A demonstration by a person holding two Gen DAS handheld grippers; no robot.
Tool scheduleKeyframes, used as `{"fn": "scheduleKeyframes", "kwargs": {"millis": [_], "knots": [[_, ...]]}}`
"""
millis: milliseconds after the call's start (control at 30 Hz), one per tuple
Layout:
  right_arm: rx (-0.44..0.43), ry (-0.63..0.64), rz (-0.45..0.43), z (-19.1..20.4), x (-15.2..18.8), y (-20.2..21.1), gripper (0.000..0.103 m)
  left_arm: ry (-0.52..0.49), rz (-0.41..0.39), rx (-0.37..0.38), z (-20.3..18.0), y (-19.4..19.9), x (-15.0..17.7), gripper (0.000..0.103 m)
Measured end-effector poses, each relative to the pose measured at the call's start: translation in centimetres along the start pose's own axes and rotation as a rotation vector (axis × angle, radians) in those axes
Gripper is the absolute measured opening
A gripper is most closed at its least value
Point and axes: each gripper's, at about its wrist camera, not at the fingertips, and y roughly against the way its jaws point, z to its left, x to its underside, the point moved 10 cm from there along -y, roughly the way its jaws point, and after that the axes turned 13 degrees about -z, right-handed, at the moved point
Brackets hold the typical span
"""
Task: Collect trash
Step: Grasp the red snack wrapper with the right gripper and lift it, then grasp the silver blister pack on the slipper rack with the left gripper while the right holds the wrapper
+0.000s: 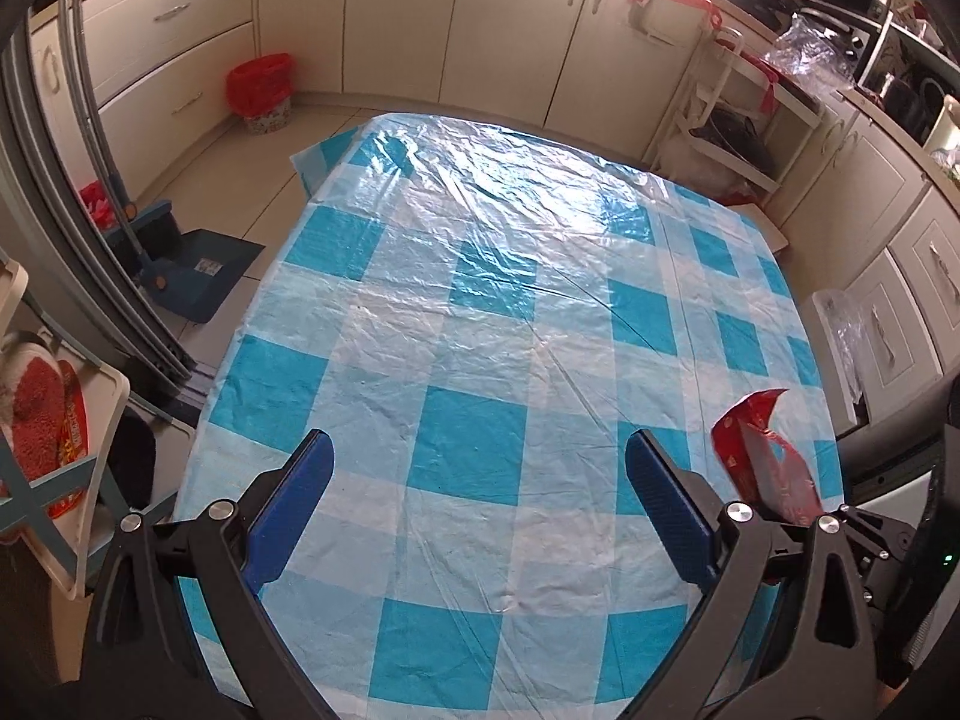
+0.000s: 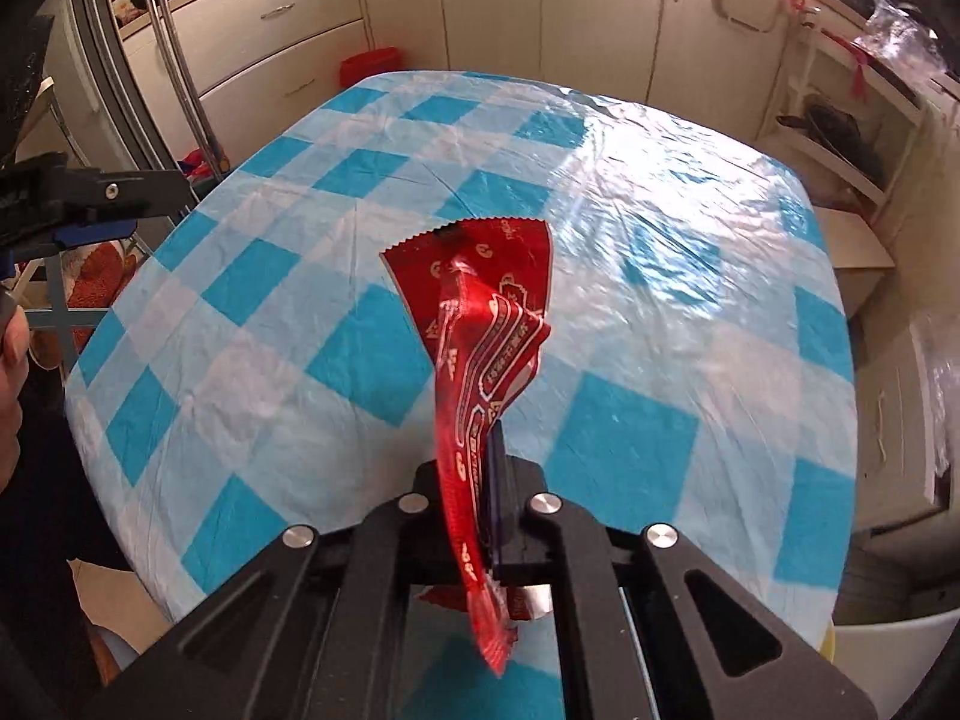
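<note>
My right gripper (image 2: 480, 468) is shut on a red snack wrapper (image 2: 486, 324) and holds it up above the blue-and-white checked table (image 2: 300, 324). The wrapper stands up crumpled from the jaws, its serrated top edge away from me. The same wrapper (image 1: 762, 456) shows at the right of the left wrist view, beside my left gripper. My left gripper (image 1: 480, 456) is open and empty, its blue pads wide apart over the near part of the table (image 1: 480, 276). The left gripper also shows at the left edge of the right wrist view (image 2: 90, 204).
A bin lined with a red bag (image 1: 261, 93) stands on the floor beyond the table's far left corner. A blue dustpan and broom (image 1: 192, 267) lie on the floor at left. A white bin with a clear bag (image 1: 840, 330) stands right of the table. Cream cabinets ring the room.
</note>
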Motion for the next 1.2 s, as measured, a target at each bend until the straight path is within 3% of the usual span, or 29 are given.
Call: {"fn": "scheduleKeyframes", "kwargs": {"millis": [267,567,900,1067,1200], "knots": [[0.042,0.009,-0.037,0.1,1.1,2.0,0.005,-0.083,0.025,-0.021,-1.5,-0.4,2.9,0.094],[0.086,0.034,-0.067,-0.2,2.4,4.9,0.005,-0.073,-0.039,-0.017,-1.2,1.4,3.1,0.094],[0.140,-0.007,-0.105,-3.2,3.3,8.0,0.005,-0.069,-0.101,0.051,-3.1,3.6,3.3,0.094],[0.140,0.001,-0.118,-3.5,3.6,8.8,0.005,0.040,-0.241,0.079,-0.3,10.8,1.2,0.094],[0.114,-0.008,-0.144,-3.0,2.7,9.2,0.005,0.182,-0.443,0.082,6.7,21.7,0.2,0.094]]}}
